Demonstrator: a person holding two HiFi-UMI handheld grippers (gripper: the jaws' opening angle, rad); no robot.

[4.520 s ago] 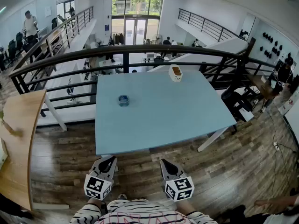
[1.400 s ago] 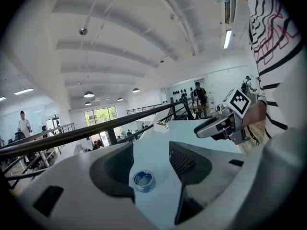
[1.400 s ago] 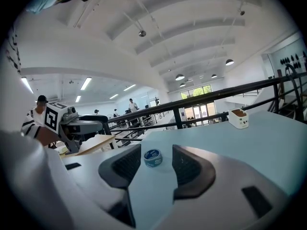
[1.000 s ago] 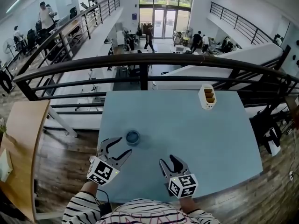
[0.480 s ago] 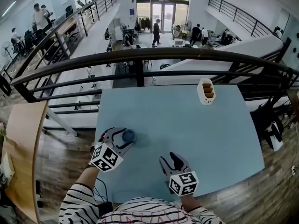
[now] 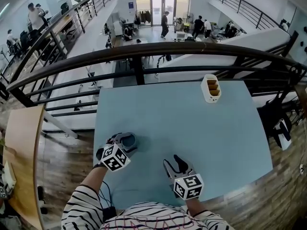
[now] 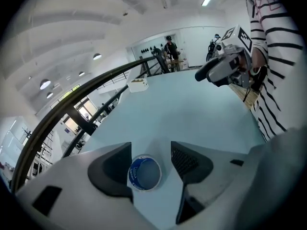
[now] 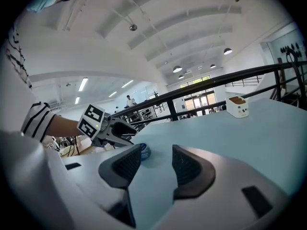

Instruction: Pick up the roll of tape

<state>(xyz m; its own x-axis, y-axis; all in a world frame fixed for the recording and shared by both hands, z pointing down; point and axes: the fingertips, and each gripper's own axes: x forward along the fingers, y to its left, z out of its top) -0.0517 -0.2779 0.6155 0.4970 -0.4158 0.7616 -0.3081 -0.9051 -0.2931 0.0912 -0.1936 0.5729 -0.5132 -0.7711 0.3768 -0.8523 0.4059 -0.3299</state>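
Left gripper [image 7: 151, 163], its jaws just opening wide, straddles the blue tape roll [image 7: 144, 172] on the table [image 6: 192, 128]. Right gripper [image 8: 151, 166] hangs open, empty; the white holder [image 6: 211, 88] at one o'clock holds brown pieces

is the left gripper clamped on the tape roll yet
No, the left gripper has just opened its jaws wider and they stand apart around the tape roll.
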